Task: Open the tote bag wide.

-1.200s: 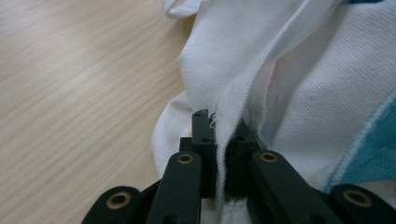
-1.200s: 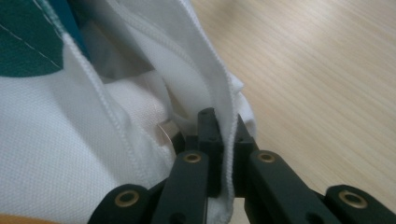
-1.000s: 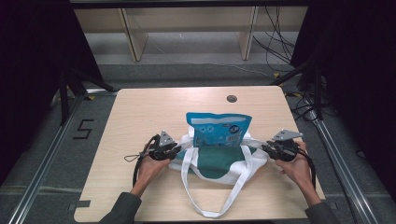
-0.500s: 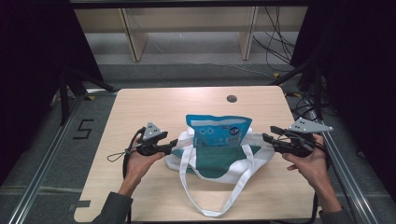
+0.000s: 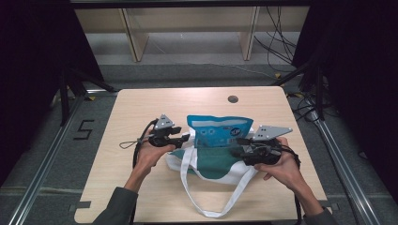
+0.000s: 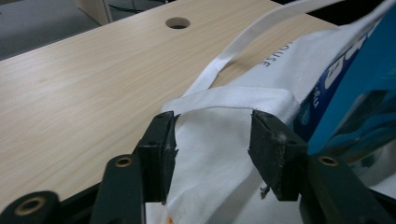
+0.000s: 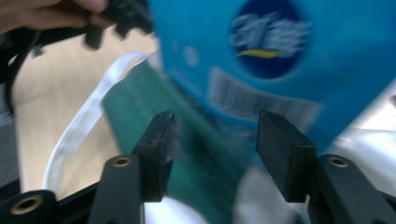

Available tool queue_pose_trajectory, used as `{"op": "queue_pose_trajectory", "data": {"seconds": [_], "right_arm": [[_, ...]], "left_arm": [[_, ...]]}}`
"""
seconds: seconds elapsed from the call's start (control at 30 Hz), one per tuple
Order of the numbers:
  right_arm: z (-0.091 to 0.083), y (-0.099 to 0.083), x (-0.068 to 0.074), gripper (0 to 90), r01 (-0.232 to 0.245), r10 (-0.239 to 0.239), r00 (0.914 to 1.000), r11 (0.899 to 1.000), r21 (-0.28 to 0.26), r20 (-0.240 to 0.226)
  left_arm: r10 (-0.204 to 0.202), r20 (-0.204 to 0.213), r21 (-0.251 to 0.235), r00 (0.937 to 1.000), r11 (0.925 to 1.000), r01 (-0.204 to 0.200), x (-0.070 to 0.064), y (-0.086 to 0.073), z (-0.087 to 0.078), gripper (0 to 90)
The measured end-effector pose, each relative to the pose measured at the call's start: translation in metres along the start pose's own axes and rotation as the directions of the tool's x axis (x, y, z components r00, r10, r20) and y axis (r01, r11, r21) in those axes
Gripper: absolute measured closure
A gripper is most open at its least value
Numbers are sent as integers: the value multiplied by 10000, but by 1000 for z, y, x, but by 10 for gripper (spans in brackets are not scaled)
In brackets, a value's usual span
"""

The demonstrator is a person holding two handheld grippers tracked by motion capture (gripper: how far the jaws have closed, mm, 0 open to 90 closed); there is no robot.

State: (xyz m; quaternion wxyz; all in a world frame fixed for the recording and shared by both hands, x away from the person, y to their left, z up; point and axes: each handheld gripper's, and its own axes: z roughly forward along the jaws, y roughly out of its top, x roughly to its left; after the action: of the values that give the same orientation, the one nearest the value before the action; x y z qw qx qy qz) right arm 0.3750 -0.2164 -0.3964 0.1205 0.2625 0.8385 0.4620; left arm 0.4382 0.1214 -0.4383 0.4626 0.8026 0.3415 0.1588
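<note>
1. Pale wooden bench, dark room behind
2. White tote bag mid-bench, blue packet standing in its mouth
3. Left gripper at bag's hem, jaws released
4. Right gripper before packet, jaws released

Blurred print, half-buried packet

The right gripper view is motion-blurred: the blue packet's logo and barcode are unreadable. In the high view the tote bag hides the packet's lower part, and the picture's bottom edge cuts both forearms.
</note>
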Motion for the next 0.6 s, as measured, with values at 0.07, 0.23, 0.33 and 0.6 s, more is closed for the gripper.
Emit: {"op": "queue_pose_trajectory", "data": {"seconds": [0.07,0.23,0.33,0.6], "right_arm": [[2,-1,5,525,380,-379,9993,9991,168,-76],[-3,-6,8,700,864,-856,9962,9949,518,-188],[-3,-11,8,811,819,-787,9955,9948,610,-538],[-6,-14,13,876,1318,-1251,9880,9887,719,-906]], "left_arm": [[-138,325,48,9994,9999,137,-1,0,0,504],[75,662,-22,9978,10000,-74,0,9,-22,505],[764,742,290,9943,9965,-787,-10,9,-15,509],[507,820,545,9953,9970,-553,-10,5,23,678]]}}
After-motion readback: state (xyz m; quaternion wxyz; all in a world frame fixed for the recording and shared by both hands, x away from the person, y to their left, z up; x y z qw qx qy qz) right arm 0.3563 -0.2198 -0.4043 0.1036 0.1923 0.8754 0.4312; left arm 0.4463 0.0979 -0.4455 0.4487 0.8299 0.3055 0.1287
